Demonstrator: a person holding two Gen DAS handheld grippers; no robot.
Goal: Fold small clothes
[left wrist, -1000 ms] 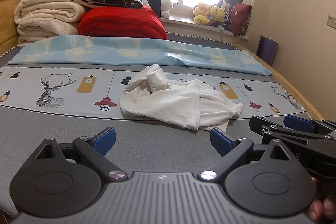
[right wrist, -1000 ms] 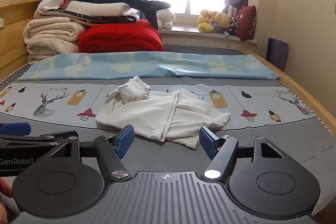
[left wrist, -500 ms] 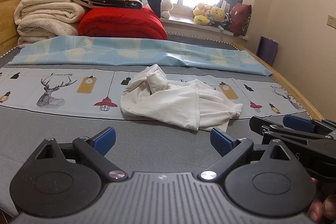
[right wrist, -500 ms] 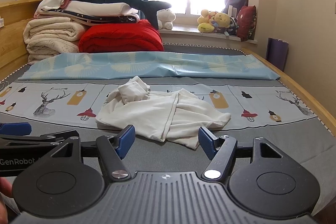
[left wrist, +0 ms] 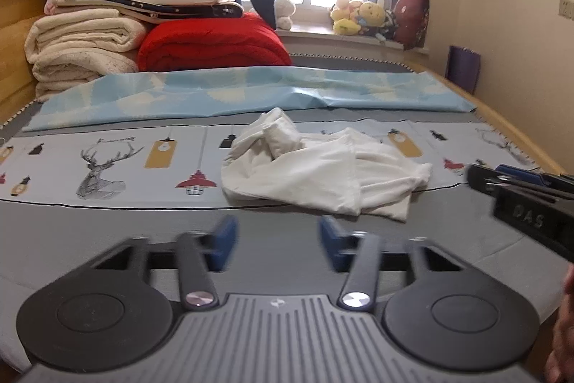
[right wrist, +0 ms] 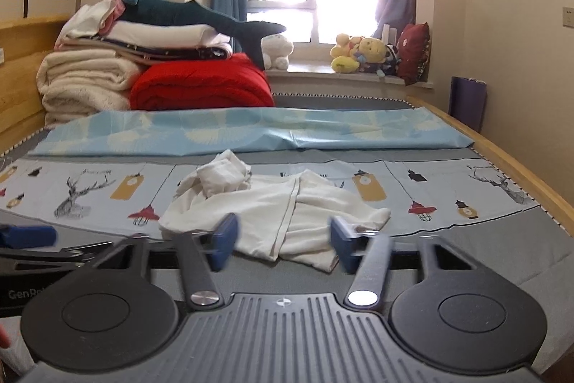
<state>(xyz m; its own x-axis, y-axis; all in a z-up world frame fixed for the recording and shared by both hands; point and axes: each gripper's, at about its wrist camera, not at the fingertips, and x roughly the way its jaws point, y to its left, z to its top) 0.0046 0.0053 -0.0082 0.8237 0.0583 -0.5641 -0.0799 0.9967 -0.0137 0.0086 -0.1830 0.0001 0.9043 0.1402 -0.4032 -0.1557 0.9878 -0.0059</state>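
On printed sheet: white garment crumpled, sleeve bunched; both tongs narrowing, empty.

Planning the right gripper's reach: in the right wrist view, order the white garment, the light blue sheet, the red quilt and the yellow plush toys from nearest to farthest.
1. white garment, crumpled just ahead of the right gripper
2. light blue sheet, spread behind it
3. red quilt, back left
4. yellow plush toys, on the windowsill, farthest
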